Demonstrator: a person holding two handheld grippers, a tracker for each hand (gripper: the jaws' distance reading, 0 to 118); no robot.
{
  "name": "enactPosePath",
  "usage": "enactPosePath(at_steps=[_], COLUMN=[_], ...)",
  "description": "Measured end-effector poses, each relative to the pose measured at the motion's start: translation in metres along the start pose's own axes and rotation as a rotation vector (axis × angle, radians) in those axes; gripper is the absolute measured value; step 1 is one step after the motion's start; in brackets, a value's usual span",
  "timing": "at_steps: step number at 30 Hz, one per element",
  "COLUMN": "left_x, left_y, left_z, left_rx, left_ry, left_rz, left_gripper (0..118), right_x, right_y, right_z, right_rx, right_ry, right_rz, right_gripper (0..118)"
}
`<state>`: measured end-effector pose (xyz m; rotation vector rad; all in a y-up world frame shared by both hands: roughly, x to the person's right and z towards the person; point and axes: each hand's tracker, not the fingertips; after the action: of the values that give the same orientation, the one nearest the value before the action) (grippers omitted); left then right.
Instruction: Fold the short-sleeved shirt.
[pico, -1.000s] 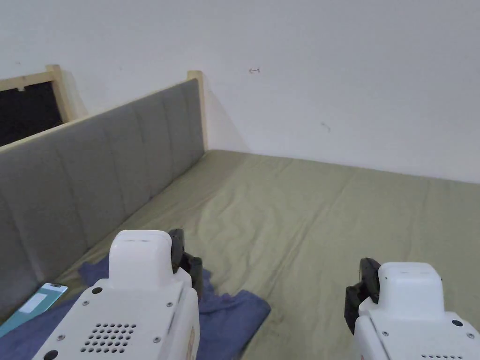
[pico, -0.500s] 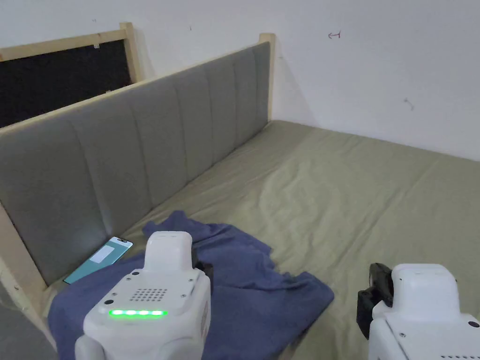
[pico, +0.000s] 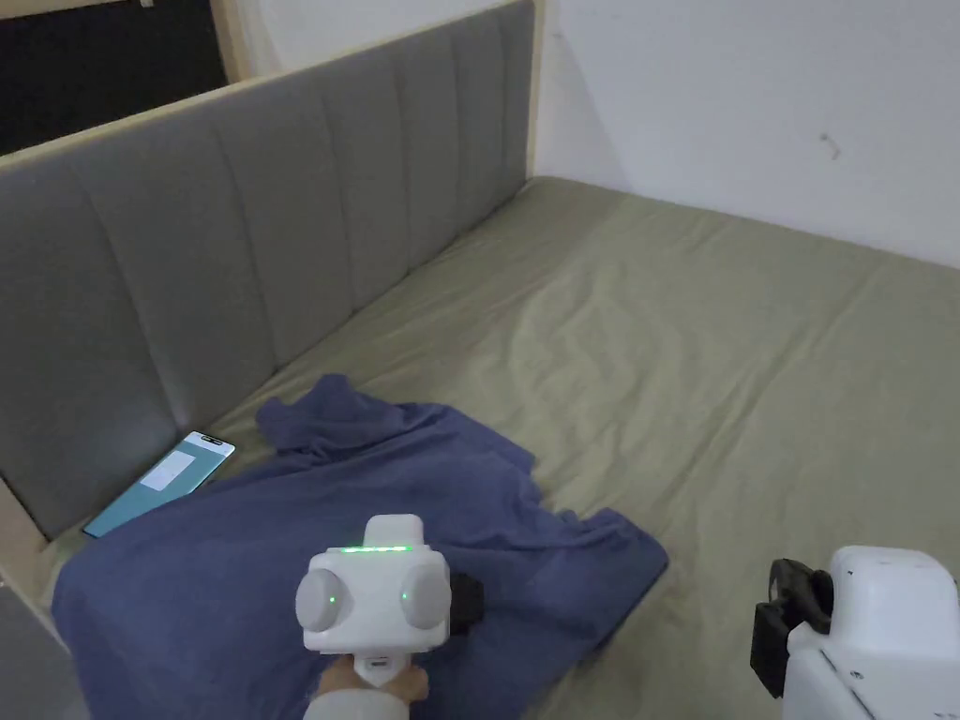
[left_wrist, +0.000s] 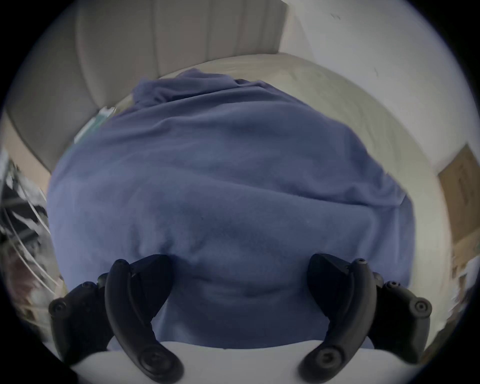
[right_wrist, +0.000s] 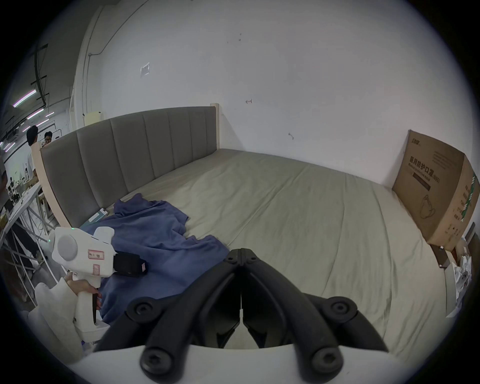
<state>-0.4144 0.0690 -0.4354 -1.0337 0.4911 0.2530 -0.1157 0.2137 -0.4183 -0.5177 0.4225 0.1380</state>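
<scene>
While the left gripper (left_wrist: 239, 270) hovers jaws apart over the crumpled shirt (pico: 375, 525), the right gripper (right_wrist: 241, 256) stays pressed together.

Shirt (pico: 375, 525) on bed (pico: 712, 356), phone (pico: 159, 483) beside.

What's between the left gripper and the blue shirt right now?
Nothing visible. The left gripper hangs open right over the shirt, with bare cloth between its jaws. The phone lies off to the side by the headboard.
</scene>
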Motion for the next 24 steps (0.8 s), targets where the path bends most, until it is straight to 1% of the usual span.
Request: enactPosePath(at_steps=[1, 2, 3, 4, 5, 6, 7, 8, 9, 10, 14, 17, 19, 21, 24], left_x=[0.0, -0.002, -0.006, -0.007, -0.009, -0.012, -0.013, -0.014, -0.019, -0.02, -0.02, -0.022, -0.014, 0.003, 0.038], left_y=[0.0, -0.001, -0.001, -0.001, 0.0, 0.002, 0.002, 0.003, 0.003, 0.004, 0.01, 0.014, 0.018, 0.024, 0.034], left_z=[0.003, 0.006, 0.01, 0.014, 0.014, 0.014, 0.015, 0.015, 0.017, 0.015, 0.029, 0.049, 0.066, 0.081, 0.098], left_rx=[0.008, 0.015, 0.04, 0.042, 0.042, 0.038, 0.037, 0.043, 0.035, 0.014, 0.012, 0.017, 0.052, 0.073, 0.081], left_ry=[0.004, -0.02, -0.031, -0.019, -0.012, -0.015, -0.015, 0.002, 0.008, -0.029, -0.033, -0.163, -0.221, -0.23, -0.403], left_rz=[-0.012, 0.031, 0.059, 0.059, 0.059, 0.059, 0.056, 0.057, 0.094, 0.121, 0.131, 0.251, 0.253, 0.224, 0.261], left_gripper=[102, 94, 78, 64, 54, 40, 21, 7, 7, 7, 7, 7, 7, 7, 7], right_x=[-0.001, -0.001, -0.001, -0.001, -0.001, -0.002, -0.001, -0.001, 0.001, 0.002, 0.015, 0.033, 0.05, 0.068, 0.099], right_y=[-0.001, -0.002, -0.003, -0.005, -0.006, -0.007, -0.008, -0.008, -0.009, -0.009, -0.009, -0.007, -0.006, -0.005, -0.006], right_z=[-0.002, -0.004, -0.005, -0.005, -0.006, -0.006, -0.006, -0.005, -0.004, -0.003, 0.003, 0.01, 0.017, 0.024, 0.039], right_rx=[-0.01, -0.017, -0.025, -0.028, -0.034, -0.038, -0.04, -0.042, -0.044, -0.045, -0.042, -0.029, -0.011, -0.006, 0.01], right_ry=[0.0, 0.001, 0.008, 0.012, 0.013, 0.014, 0.018, 0.018, 0.017, 0.016, -0.001, -0.041, -0.089, -0.132, -0.193], right_rz=[-0.001, -0.002, -0.004, -0.006, -0.007, -0.008, -0.01, -0.013, -0.018, -0.024, -0.056, -0.07, -0.09, -0.126, -0.204], right_gripper=[0, 0, 0, 0, 0, 0, 0, 0, 0, 0, 0, 0, 0, 0, 0])
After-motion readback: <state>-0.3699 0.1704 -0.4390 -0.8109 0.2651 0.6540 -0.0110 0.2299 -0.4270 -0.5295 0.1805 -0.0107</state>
